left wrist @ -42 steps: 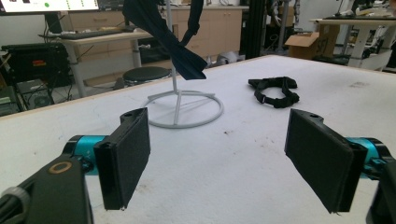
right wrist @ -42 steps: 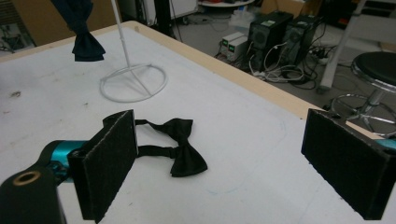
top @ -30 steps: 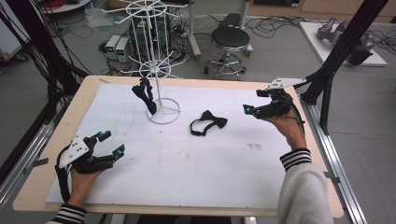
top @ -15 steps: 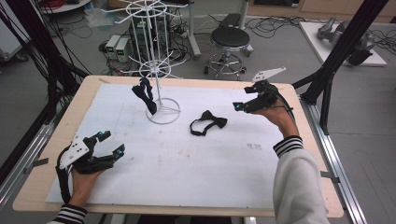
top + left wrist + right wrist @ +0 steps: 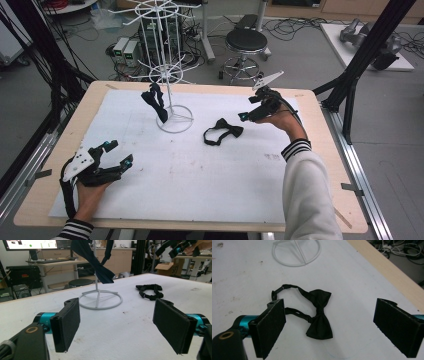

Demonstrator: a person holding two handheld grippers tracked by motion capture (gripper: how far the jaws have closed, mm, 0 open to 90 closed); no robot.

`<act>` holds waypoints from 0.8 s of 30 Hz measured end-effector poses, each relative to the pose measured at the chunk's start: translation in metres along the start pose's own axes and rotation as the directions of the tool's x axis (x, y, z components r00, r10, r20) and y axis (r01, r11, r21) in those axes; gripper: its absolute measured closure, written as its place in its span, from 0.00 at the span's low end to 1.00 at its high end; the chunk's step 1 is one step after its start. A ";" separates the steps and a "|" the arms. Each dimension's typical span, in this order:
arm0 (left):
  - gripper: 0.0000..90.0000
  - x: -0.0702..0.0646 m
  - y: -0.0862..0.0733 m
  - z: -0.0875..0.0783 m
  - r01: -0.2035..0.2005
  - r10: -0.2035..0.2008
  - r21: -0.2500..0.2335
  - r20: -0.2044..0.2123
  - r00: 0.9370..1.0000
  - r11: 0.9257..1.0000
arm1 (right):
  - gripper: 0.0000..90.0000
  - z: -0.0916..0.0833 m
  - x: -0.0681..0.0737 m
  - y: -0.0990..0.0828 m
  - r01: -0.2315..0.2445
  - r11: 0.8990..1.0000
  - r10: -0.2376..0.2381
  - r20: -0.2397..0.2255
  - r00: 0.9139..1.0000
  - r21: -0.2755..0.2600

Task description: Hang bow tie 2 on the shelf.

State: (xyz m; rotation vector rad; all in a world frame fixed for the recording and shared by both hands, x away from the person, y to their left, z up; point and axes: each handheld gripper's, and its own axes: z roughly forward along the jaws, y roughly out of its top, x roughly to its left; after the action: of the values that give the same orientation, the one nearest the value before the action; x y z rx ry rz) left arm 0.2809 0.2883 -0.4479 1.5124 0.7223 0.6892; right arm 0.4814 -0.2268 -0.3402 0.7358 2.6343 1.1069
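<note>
Since the earlier frames the right gripper (image 5: pixel 250 114) is travelling in from the table's right edge toward the bow tie (image 5: pixel 223 132), while the left gripper (image 5: pixel 116 153) is keeping its spot near the front left corner. High view: two black bow ties are showing, one lying flat on the white sheet (image 5: pixel 200 175) just left of the right gripper's tips, the second bow tie (image 5: pixel 155 102) hanging on the white wire rack (image 5: pixel 167 65); the left gripper's jaws are standing released and empty. Left gripper view: both pads are wide apart over bare sheet, the rack's ring base (image 5: pixel 100 300) and lying bow tie (image 5: pixel 149 291) sitting beyond. Right gripper view: jaws are released, hovering spread above the bow tie (image 5: pixel 318 315), not touching. No legible writing.
</note>
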 end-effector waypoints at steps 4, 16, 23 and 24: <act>0.25 0.000 0.000 0.000 -0.002 0.002 -0.007 0.008 1.000 1.000 | 0.11 0.015 -0.002 0.001 0.004 1.000 -0.004 -0.016 1.000 0.016; 0.25 0.000 -0.001 0.000 0.003 -0.003 -0.004 0.009 1.000 1.000 | 0.11 0.047 -0.006 0.014 0.073 0.985 -0.069 -0.030 0.997 0.155; 0.25 0.000 -0.001 0.001 0.000 0.000 0.002 0.010 1.000 1.000 | 0.15 0.058 -0.006 0.013 0.072 0.971 -0.076 0.013 0.997 0.226; 0.25 0.000 -0.001 0.001 0.002 -0.002 0.002 0.009 1.000 1.000 | 0.19 0.060 -0.006 0.014 0.074 0.972 -0.073 -0.014 0.997 0.224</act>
State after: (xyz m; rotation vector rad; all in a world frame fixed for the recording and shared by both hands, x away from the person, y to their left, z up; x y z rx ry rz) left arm 0.2816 0.2877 -0.4491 1.5158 0.7175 0.6802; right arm 0.5127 -0.1846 -0.3729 0.6685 2.7978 0.8010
